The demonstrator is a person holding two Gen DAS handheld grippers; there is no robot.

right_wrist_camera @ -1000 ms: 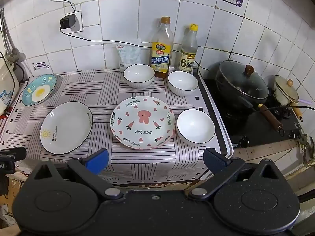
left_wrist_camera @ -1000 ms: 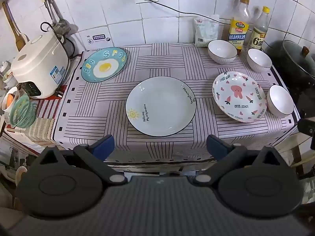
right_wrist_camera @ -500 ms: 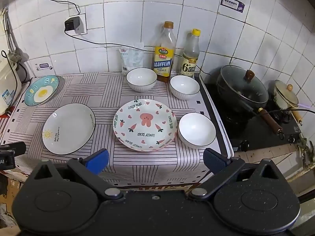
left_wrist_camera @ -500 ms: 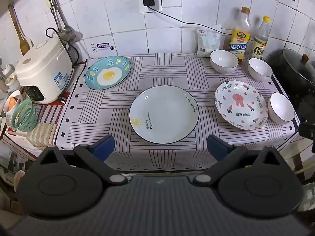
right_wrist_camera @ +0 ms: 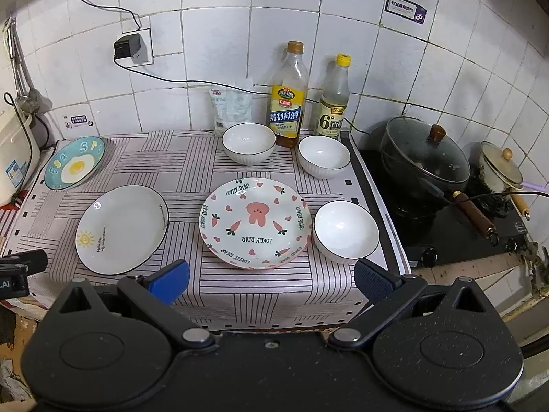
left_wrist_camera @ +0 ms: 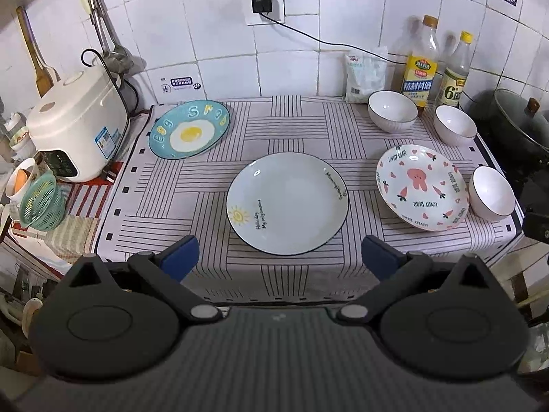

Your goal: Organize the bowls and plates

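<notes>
Both hand-held grippers are hovering spread and empty off the surface's (left_wrist_camera: 291,127) front edge, left hand-held gripper (left_wrist_camera: 279,252) facing the sun plate (left_wrist_camera: 287,202) dead ahead, right hand-held gripper (right_wrist_camera: 271,276) facing the bunny plate (right_wrist_camera: 255,221).

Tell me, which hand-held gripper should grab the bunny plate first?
Probably the right hand-held gripper. In its view the bunny plate lies straight ahead of its open jaws, while the left hand-held gripper faces the white sun plate instead.
</notes>
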